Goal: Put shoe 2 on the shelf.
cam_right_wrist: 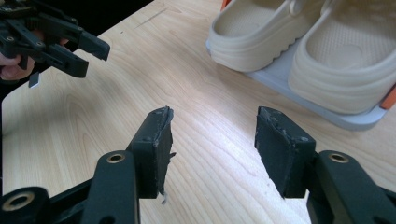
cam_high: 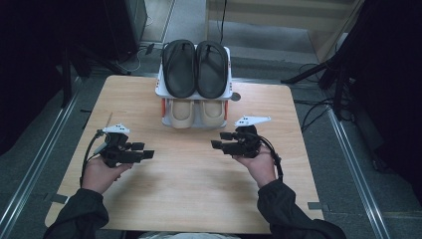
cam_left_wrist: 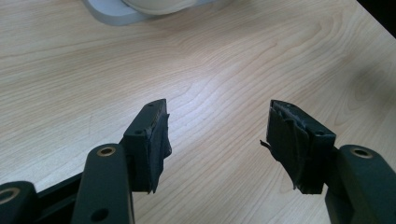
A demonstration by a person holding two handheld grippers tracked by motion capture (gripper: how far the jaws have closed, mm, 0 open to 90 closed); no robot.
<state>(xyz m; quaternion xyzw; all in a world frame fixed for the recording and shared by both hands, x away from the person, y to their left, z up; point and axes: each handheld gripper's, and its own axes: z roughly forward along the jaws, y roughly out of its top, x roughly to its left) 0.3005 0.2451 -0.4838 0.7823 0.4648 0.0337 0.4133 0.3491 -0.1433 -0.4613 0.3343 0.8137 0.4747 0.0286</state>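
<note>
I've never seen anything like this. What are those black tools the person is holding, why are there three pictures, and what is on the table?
A person sits at a wooden table and holds a hand-operated gripper in each hand: a pincer with two black fingers. The high view looks down from above: the left gripper is at the left, the right gripper at the right. The other two pictures come from small cameras riding on the grippers, each looking out along its own fingers. At the far side of the table stands a small two-level shoe rack. A pair of black sandals lies on its top level, and a pair of beige clogs on the lower one. Both grippers are open and hold nothing; they hover over bare wood in front of the rack.
</note>
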